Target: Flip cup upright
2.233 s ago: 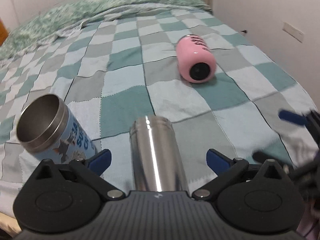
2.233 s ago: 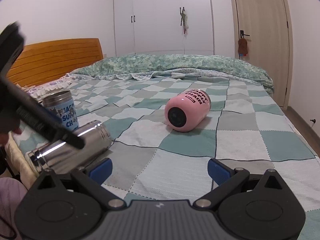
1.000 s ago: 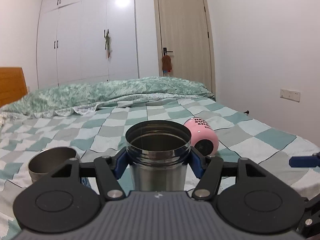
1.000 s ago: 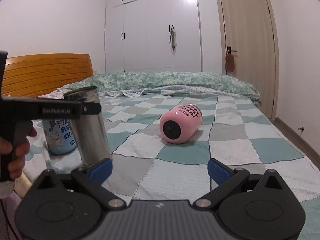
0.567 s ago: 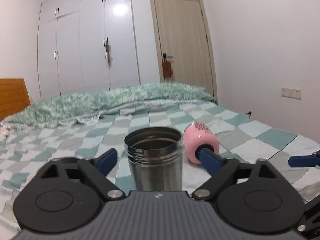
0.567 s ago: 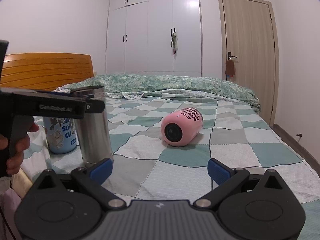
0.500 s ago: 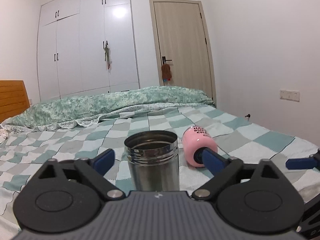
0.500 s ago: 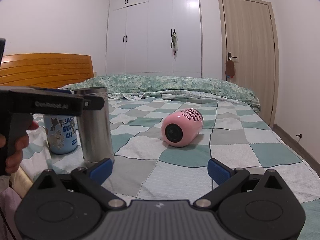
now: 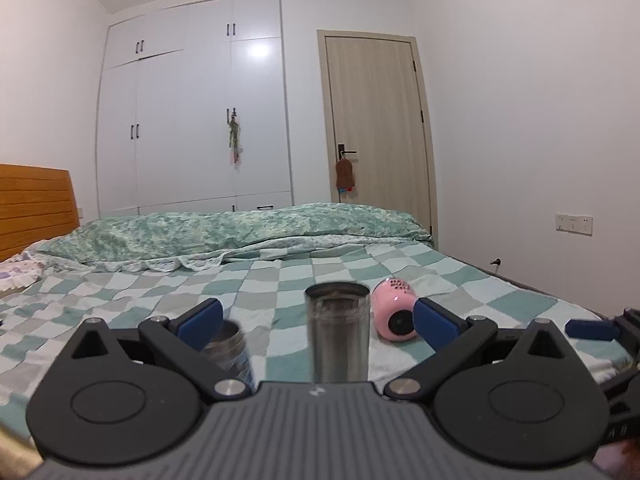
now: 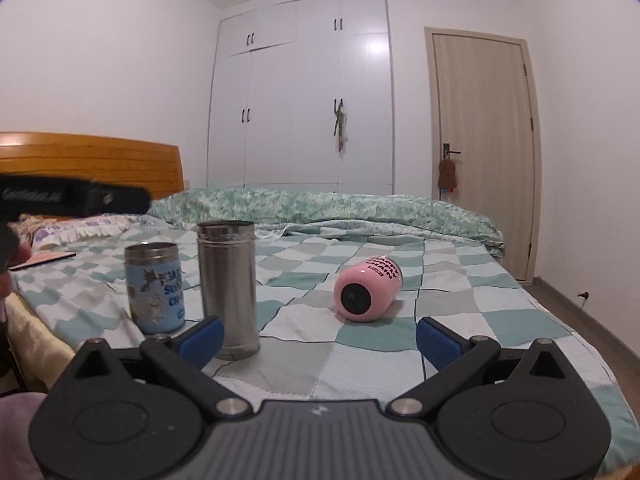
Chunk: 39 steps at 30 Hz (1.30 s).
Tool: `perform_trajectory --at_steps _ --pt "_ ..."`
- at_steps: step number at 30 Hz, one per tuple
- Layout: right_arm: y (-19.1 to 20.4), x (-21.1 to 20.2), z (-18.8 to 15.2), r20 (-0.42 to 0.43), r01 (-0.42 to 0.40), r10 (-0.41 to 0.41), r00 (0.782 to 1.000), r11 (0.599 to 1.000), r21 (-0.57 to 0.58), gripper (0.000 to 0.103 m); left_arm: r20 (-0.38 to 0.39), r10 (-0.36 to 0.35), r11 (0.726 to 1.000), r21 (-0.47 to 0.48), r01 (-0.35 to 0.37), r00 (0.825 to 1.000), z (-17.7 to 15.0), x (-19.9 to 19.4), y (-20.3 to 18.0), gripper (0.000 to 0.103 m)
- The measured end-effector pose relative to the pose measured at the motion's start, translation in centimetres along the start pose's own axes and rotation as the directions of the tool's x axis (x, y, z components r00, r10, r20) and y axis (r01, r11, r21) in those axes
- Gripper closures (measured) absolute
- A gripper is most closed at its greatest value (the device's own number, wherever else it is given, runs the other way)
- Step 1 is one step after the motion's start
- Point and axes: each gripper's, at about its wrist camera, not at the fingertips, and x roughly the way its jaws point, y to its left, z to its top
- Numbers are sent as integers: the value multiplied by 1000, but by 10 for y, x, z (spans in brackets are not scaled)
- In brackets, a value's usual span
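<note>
Left claw [image 9: 316, 322] gapes wide, holding nothing; steel cup [image 10: 228, 290] stands upright mid-frame, pink cup [image 10: 368, 290] lies sideways; right claw [image 10: 320, 340] open too.

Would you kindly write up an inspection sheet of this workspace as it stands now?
Surface: bed with a green, grey and white checked quilt; rumpled green floral duvet at the far side.
Job's things: tall stainless steel cup upright, mouth up, free of both grippers; blue printed steel-rimmed cup upright beside it; pink cup with dark lettering on its side, dark end toward the camera.
Clutter: a flat dark item at the left edge, unclear.
Grippers: left gripper open, steel cup ahead between its fingers; right gripper open, empty.
Cables: nothing seen.
Surroundings: white wardrobe, wooden door, orange wooden headboard.
</note>
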Motion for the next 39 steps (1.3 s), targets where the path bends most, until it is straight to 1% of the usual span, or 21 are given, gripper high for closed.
perform_trajectory --at_steps 5,8,11,13,15,18,22,39 --pt "12 -25 -16 12 45 -45 999 999 -5 0 -38 33 999 9 -33 999 -33 -27 2 0" --pt "16 -34 -29 8 70 -70 997 998 1 0 -49 60 998 -33 -61 997 -56 -38 5 0" --pt "20 -41 -40 19 98 -98 995 995 1 0 -47 85 995 -56 -88 995 -77 -44 7 0" --pt "22 -44 -42 44 114 -114 993 993 2 0 -42 99 994 -50 -101 994 -87 -45 7 0" --pt "23 -45 -42 61 125 -125 990 992 2 0 -57 103 993 -45 -106 993 -94 -42 6 0" --pt "25 -43 -44 67 151 -150 986 989 -7 0 -64 108 991 -72 -113 992 -100 -39 10 0" --pt "24 -42 -45 67 157 -157 985 988 -2 0 -58 112 988 -104 -118 992 -104 -41 14 0" --pt "22 -46 -47 75 156 -156 985 988 11 0 -42 119 989 -82 -122 992 -105 -45 7 0"
